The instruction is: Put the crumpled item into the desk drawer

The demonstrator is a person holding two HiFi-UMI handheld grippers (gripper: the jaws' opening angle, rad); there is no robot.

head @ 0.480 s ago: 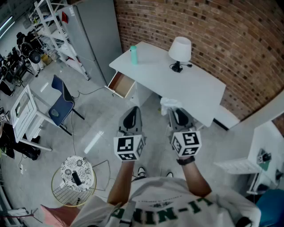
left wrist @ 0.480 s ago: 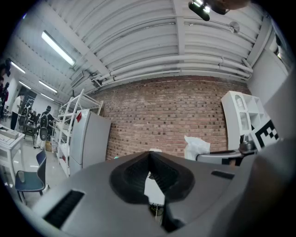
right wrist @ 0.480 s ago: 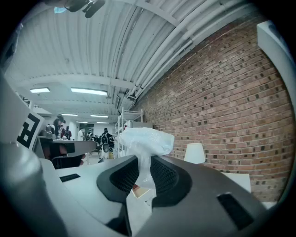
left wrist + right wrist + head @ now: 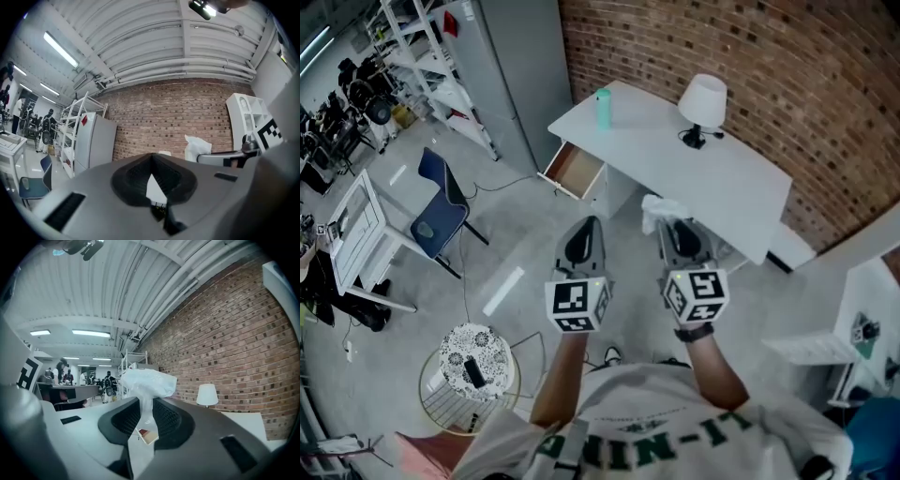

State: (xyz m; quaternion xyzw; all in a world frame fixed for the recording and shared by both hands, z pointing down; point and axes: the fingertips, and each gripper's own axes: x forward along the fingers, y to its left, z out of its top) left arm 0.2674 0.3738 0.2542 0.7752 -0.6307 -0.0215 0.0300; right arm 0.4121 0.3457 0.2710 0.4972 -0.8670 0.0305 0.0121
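The crumpled white item (image 4: 660, 210) sticks up out of my right gripper (image 4: 675, 228), whose jaws are shut on its lower part. In the right gripper view the crumpled item (image 4: 147, 383) bulges above the right gripper (image 4: 144, 404). My left gripper (image 4: 583, 231) is held level beside it, shut with nothing in it; the left gripper (image 4: 151, 161) shows its jaws meeting at the tip, with the crumpled item (image 4: 197, 146) off to its right. Ahead stands the white desk (image 4: 675, 164), its wooden drawer (image 4: 575, 171) pulled open at the left end. Both grippers are well short of the drawer.
On the desk stand a teal bottle (image 4: 603, 109) and a white lamp (image 4: 703, 101). A grey cabinet (image 4: 520, 66) is left of the desk. A blue chair (image 4: 436, 211) and a round wire stool (image 4: 473, 361) are at the left, a white side table (image 4: 806, 349) at the right.
The desk and open drawer have shifted slightly right and down in the head view. Both grippers keep the same pose, and the crumpled item stays in the right jaws.
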